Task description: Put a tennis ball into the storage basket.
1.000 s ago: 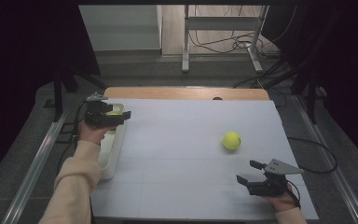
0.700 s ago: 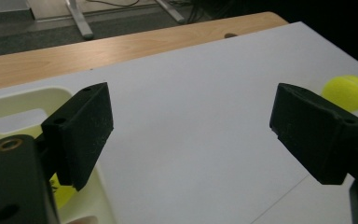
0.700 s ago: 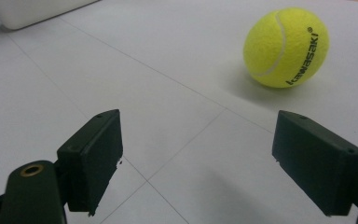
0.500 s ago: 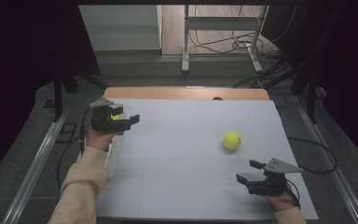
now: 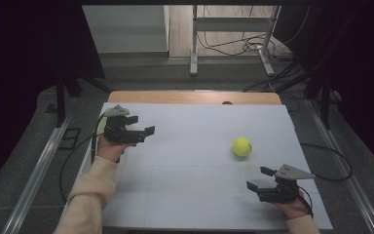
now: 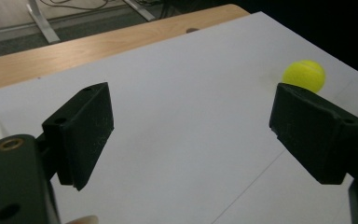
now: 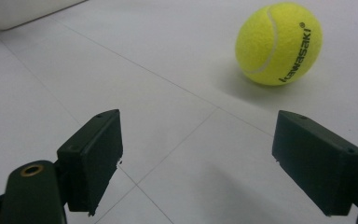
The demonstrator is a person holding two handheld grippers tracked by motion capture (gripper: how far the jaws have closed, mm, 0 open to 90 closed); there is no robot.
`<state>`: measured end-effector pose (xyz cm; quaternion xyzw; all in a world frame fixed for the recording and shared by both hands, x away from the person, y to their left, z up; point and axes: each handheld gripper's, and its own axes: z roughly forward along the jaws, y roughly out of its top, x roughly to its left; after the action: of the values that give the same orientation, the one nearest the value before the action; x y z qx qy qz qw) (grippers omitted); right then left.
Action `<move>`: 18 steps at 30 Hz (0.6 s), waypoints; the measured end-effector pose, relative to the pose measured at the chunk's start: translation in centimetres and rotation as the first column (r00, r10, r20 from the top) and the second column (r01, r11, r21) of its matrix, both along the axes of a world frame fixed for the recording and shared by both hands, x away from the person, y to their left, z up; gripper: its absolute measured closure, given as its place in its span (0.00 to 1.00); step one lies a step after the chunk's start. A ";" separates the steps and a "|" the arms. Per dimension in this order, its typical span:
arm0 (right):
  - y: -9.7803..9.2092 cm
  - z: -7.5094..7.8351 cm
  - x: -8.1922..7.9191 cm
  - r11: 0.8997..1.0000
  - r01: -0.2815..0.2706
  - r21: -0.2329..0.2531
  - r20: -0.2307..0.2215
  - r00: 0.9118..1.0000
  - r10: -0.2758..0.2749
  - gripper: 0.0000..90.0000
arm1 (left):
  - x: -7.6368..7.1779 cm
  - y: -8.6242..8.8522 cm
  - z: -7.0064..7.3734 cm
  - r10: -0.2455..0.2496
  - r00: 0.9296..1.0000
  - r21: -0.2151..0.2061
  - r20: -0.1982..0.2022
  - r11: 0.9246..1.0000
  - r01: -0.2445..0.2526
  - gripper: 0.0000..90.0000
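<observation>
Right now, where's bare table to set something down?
Widest bare patch: mid-table between the left gripper and the tennis ball. Also bare: the far strip toward the wooden edge. Tighter on the right, between the ball and the right gripper.

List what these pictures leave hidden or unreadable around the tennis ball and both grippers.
- Tennis ball: in the left gripper view its lower part sits behind that gripper's jaw.
- Ball lettering: readable in the right gripper view, too small in the high view.
- White container: cut off by the top edge of the right gripper view; its contents cannot be told.
- Left gripper: its rear is covered by the hand in the high view.
- Right gripper: open, hand partly cut by the bottom edge.
</observation>
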<state>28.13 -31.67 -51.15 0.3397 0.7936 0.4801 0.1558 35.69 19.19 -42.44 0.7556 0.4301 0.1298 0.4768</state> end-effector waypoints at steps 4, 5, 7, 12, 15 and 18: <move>0.0 0.1 -0.1 1.000 -0.006 0.000 0.004 1.000 0.006 0.18 | 0.0 -1.5 0.0 -0.035 0.999 0.024 -0.003 0.999 0.035 0.16; 0.0 0.1 -0.1 1.000 -0.006 0.000 0.004 1.000 0.006 0.18 | 0.0 -1.5 0.0 -0.035 0.999 0.024 -0.003 0.999 0.035 0.16; 0.0 0.1 -0.1 1.000 -0.008 0.003 0.006 1.000 0.008 0.18 | 0.0 -2.2 0.0 -0.046 0.999 0.029 -0.003 0.999 0.046 0.16; 0.0 0.1 -0.1 1.000 -0.010 0.009 0.006 1.000 0.010 0.18 | -0.1 -3.9 -0.1 -0.087 0.996 0.040 0.002 0.995 0.087 0.16; 0.1 0.2 0.0 1.000 -0.011 0.012 0.003 1.000 0.011 0.18 | 0.1 -4.8 -0.3 -0.101 0.995 0.047 -0.008 0.994 0.101 0.16; 0.0 0.1 0.1 1.000 -0.010 0.016 0.003 1.000 0.010 0.18 | 0.1 -5.4 -0.3 -0.110 0.994 0.043 -0.007 0.993 0.111 0.16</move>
<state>28.20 -31.65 -51.00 0.3362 0.7912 0.4877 0.1520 35.77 13.83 -42.76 0.7887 0.3859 0.1106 0.4655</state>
